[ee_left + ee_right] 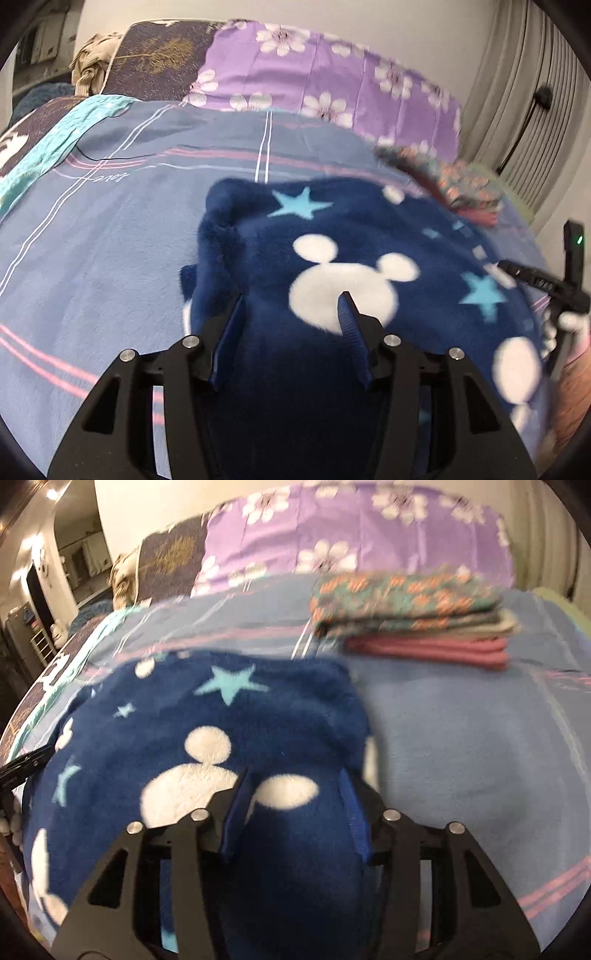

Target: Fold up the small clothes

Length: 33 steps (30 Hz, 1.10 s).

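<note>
A navy fleece garment (332,236) with white mouse-head shapes and light blue stars lies on the blue striped bedsheet (92,240). My left gripper (293,295) is open, its fingers straddling the garment's near left part. The garment also shows in the right wrist view (221,709). My right gripper (295,773) is open, its fingers either side of a raised fold at the garment's near right part. The right gripper shows at the right edge of the left wrist view (546,284).
A stack of folded clothes (410,616), floral on top and pink below, sits on the bedsheet (461,738) beyond the garment to the right. A purple flowered pillow (314,70) and a dark pillow (159,55) lie at the head. A ribbed wall panel (524,92) stands right.
</note>
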Tool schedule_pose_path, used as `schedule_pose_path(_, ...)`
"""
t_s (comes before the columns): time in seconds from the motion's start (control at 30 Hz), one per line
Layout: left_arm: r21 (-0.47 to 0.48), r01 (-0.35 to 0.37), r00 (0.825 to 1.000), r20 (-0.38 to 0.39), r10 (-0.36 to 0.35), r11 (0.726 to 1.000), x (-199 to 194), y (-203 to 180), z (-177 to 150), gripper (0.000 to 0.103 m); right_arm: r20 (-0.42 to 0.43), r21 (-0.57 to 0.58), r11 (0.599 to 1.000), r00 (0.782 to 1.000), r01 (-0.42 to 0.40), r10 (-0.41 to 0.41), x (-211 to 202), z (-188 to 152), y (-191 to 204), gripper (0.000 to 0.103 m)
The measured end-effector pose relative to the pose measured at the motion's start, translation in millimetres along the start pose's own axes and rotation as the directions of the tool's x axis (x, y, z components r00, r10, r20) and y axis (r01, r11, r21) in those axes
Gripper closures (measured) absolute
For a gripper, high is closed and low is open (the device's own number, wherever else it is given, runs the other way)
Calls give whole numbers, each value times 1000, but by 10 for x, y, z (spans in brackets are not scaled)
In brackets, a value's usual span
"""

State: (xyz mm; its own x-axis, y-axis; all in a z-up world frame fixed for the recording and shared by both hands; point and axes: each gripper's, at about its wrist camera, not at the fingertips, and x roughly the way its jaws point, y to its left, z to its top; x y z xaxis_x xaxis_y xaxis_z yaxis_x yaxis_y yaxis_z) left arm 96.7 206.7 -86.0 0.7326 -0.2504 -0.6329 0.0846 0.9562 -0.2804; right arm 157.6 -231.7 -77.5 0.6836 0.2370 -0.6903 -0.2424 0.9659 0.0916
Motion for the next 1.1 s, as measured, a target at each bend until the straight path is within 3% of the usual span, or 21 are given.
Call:
schedule_pose_path(0.1,-14,36,996,85,-35,999,-387,92,-66,48,59,-36,998,997,-43,45,-366,-36,138,53)
schedule_pose_path(0.17,-19,19,994,108,-17,1000,-568,166,-133,45,100,-110,994,994,-20,31,-646,-105,427,32)
schedule_pose_path(0.27,-55,13,995,99,-8,998,-696,268,-292,44,152,-215,977,988,-6,40,-896,-238,840,20)
schedule_pose_path(0.33,-70,27,996,86,-21,997,-718,304,-399,44,159,-258,965,983,-44,87,-992,-382,1104,20)
schedule_pose_path(0.47,-112,84,996,51,-79,990,-676,388,-569,44,78,-313,937,979,-155,188,-976,-616,1546,20)
schedule_pose_path(0.6,-136,144,989,48,-139,980,-676,453,-635,43,58,-426,896,984,-126,166,-1007,-845,1974,20)
schedule_pose_path(0.73,-152,164,986,52,-158,975,-639,520,-690,33,72,-505,859,988,-85,140,-992,-1013,2231,20)
schedule_pose_path(0.97,-192,199,980,29,-197,961,-479,687,-806,33,32,-572,814,988,-105,150,-801,-1223,2514,20)
schedule_pose_path(1.1,-232,265,964,37,-263,936,-419,817,-846,32,22,-614,778,982,-135,189,-753,-1278,2721,20)
